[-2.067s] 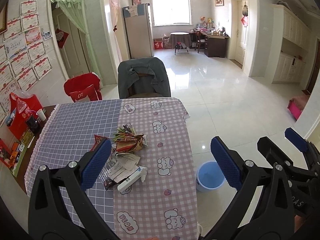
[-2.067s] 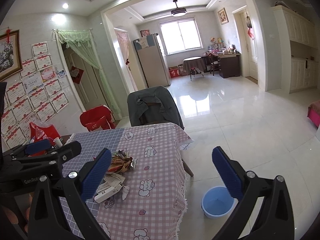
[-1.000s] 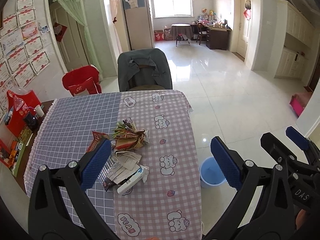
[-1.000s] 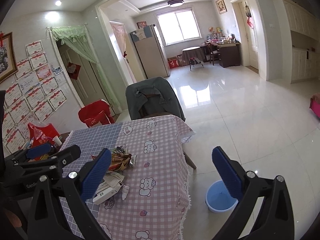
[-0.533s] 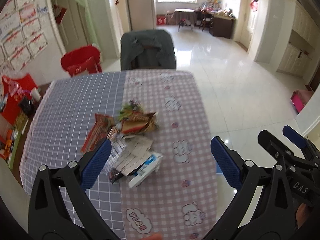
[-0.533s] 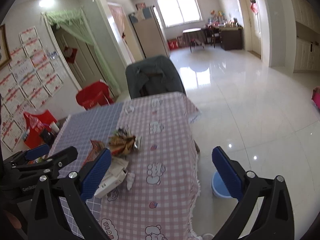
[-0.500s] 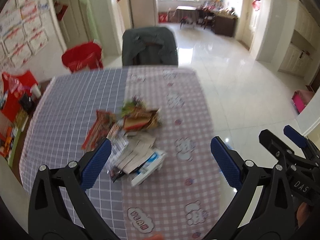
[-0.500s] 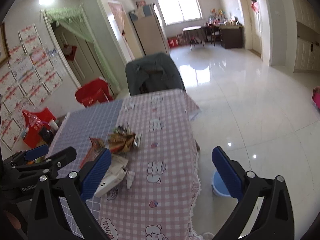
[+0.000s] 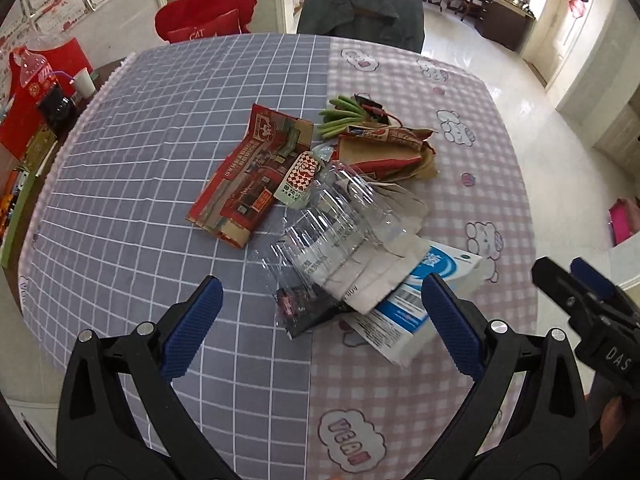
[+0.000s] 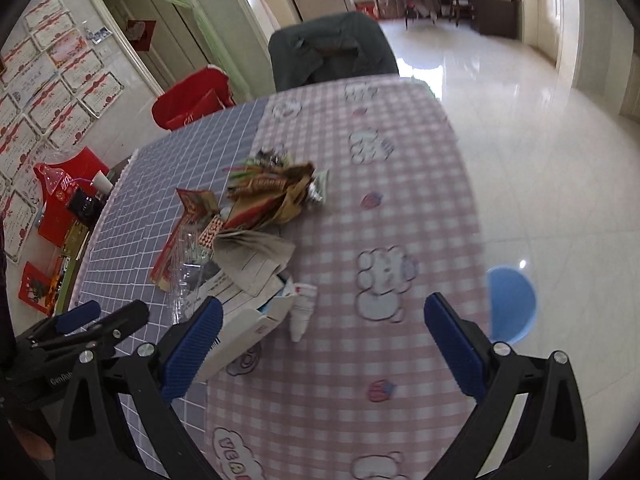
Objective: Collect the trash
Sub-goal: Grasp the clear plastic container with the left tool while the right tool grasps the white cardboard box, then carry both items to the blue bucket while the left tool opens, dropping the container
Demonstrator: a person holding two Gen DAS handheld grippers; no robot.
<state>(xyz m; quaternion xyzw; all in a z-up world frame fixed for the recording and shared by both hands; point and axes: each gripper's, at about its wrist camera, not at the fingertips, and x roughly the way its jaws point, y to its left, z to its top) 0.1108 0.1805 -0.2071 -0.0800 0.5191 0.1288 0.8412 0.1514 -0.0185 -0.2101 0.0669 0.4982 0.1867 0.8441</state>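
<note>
Trash heaped on a checked-cloth worktop

The trash pile [image 9: 340, 208] is seen mid-worktop [image 9: 160, 140]; left tongs [image 9: 322, 322] and right tongs [image 10: 322, 344] are held agape, empty, above it. A blue bucket [image 10: 512, 304] stands on the tiled floor [image 10: 540, 160].

grippers [image 9: 318, 322]: 2 | clear bottle [image 9: 332, 220]: 1 | blue bucket [image 10: 512, 304]: 1 | chair [image 9: 360, 8]: 1

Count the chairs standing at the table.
2: a chair draped with a grey-green jacket at the table's far end, and a red-covered chair to its left. Others may be out of frame.
</note>
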